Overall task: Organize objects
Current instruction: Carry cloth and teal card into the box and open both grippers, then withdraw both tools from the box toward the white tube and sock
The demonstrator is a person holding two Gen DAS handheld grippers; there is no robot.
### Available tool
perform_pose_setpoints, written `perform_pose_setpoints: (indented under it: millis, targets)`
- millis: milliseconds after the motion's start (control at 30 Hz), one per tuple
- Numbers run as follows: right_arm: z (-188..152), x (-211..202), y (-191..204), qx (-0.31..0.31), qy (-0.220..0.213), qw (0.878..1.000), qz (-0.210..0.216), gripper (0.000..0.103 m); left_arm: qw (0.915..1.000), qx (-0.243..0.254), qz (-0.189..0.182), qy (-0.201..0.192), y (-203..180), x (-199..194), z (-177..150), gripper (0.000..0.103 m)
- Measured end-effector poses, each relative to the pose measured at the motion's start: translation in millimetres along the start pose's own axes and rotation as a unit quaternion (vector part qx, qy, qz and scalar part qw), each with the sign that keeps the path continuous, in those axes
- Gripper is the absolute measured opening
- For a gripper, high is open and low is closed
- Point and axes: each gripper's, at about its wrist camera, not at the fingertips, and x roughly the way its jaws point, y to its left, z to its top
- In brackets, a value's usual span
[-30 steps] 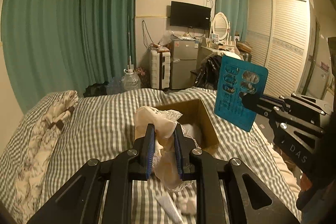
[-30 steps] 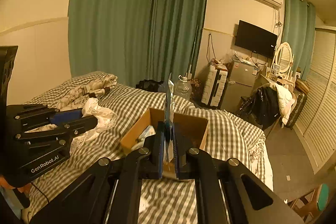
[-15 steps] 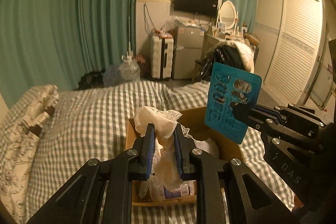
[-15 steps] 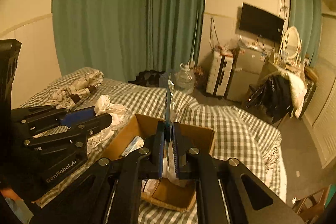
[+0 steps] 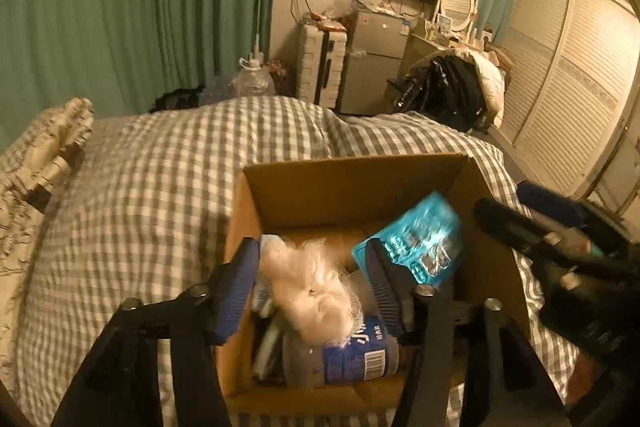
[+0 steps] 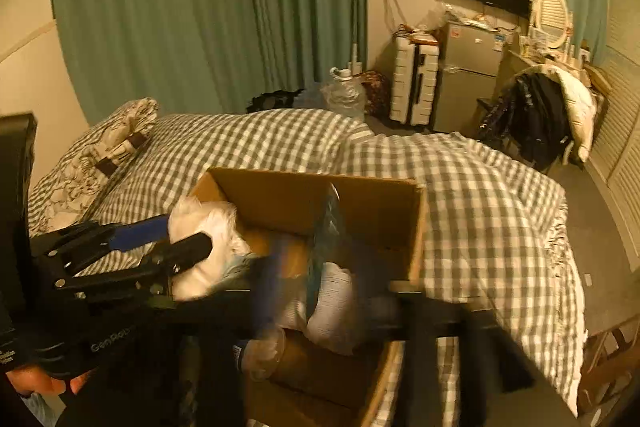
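An open cardboard box stands on the checked bedspread; it also shows in the right wrist view. My left gripper is open over the box, and the white lacy cloth lies loose between its fingers, on top of a plastic bottle with a blue label. In the right wrist view my right gripper is blurred and open over the box. The teal blister card is blurred, free inside the box; it shows edge-on in the right wrist view.
The box sits on a bed with a grey checked cover. A patterned pillow lies at the left. Beyond the bed are a suitcase, a small fridge, a chair piled with clothes and green curtains.
Both grippers moved forward and down over the box and opened. The left one let go of the lacy cloth; the right one let go of the teal blister card, which dropped into the box.
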Motion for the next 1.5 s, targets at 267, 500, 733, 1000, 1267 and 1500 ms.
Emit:
perform_pose_setpoints:
  millis: [267,500,733,1000,1267,1500]
  targets:
    - [17,-82,13,-0.004,-0.051,0.999,-0.016,0.074,0.9965,0.014,0.045,-0.068,0,-99,14,0.086]
    - [21,-178,40,-0.016,-0.095,0.995,-0.028,0.080,0.9877,0.039,0.062,-0.138,-15,-216,21,0.102]
    - [12,-263,67,-0.020,-0.126,0.991,-0.031,0.089,0.9816,0.051,0.072,-0.170,-23,-304,2,0.103]
    - [-6,-332,89,-0.024,-0.149,0.988,-0.040,0.097,0.9774,0.043,0.089,-0.187,-14,-380,-22,0.103]
    - [-48,-335,97,-0.023,-0.132,0.990,-0.041,0.099,0.9804,0.020,0.097,-0.170,-6,-373,-72,0.103]
    - [-117,-284,84,-0.024,-0.087,0.995,-0.051,0.099,0.9872,-0.023,0.093,-0.128,2,-302,-129,0.103]
